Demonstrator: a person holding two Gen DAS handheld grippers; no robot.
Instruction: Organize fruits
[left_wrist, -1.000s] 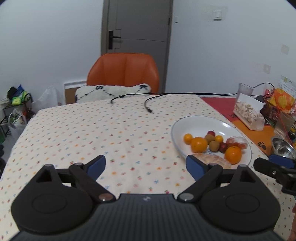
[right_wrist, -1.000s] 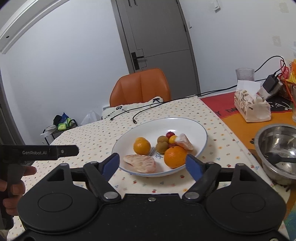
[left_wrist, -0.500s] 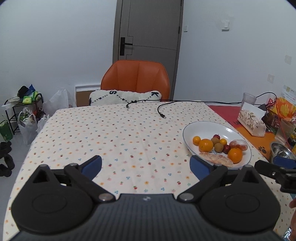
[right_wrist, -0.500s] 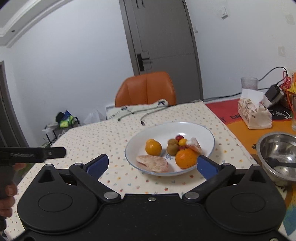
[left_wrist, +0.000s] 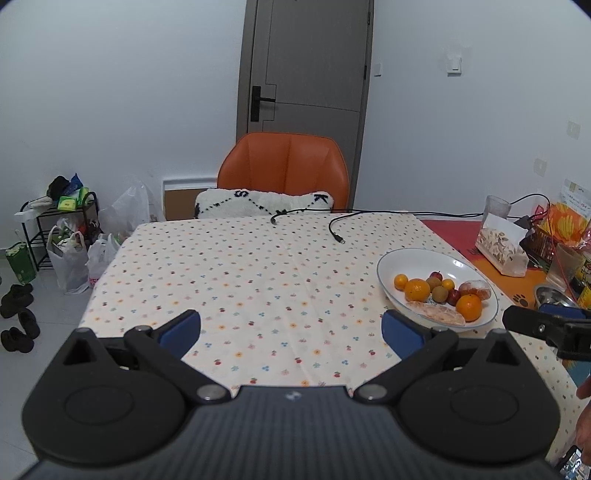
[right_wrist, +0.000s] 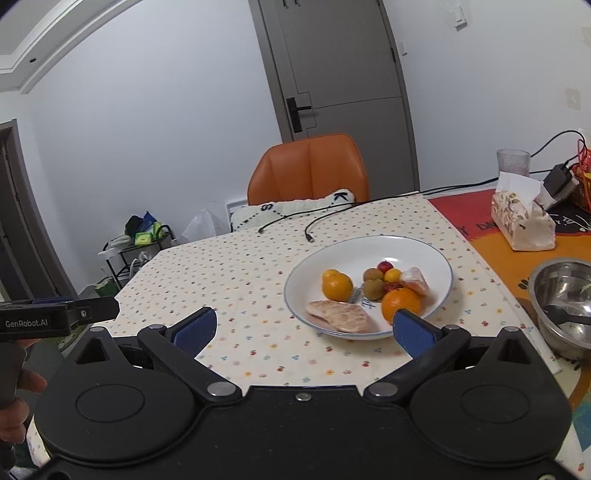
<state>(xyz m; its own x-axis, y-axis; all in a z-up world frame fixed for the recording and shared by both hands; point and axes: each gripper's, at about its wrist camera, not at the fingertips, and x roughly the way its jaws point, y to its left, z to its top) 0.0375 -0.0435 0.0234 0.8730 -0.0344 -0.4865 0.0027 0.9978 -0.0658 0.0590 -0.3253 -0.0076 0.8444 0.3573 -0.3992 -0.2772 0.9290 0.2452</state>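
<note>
I am looking into the dining corner of a lived-in home. A table (left_wrist: 258, 280) under a dotted cloth fills the view, with an orange chair (left_wrist: 284, 166) and a white cushion (left_wrist: 264, 201) at twelve o'clock, before a grey door (left_wrist: 306, 66). At nine o'clock a small rack (left_wrist: 55, 225), shopping bags (left_wrist: 70, 262) and shoes (left_wrist: 18, 317) crowd the tiled floor. At three o'clock I see a tissue box (right_wrist: 522, 225), a steel bowl (right_wrist: 561, 295) and a glass (right_wrist: 512, 162).
</note>
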